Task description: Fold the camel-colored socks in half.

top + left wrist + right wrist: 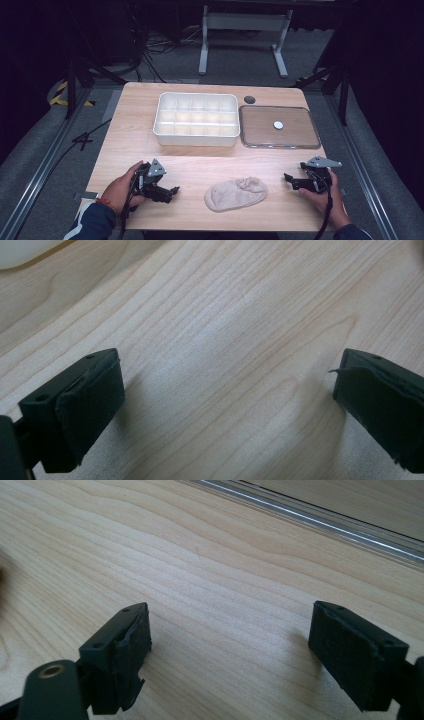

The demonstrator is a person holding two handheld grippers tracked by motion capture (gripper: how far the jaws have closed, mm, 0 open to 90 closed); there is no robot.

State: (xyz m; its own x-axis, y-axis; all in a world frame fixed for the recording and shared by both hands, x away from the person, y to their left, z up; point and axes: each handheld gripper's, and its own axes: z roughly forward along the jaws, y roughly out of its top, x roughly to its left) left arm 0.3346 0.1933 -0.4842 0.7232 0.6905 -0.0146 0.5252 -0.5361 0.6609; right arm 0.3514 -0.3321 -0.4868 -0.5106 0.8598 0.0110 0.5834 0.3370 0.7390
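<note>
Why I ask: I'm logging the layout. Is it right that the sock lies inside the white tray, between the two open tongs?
Not quite. In the high view the sock lies on the bare table, nearer the person than the white tray, not inside it. It does lie between the two open tongs, left and right.

- Sock: beige, soft and crumpled, lying flat on the wooden table near its front edge.
- It is folded or bunched into a rounded oval, its wrinkled end towards the right.
- It lies between the two grippers, apart from both, and well in front of the white tray.
</note>
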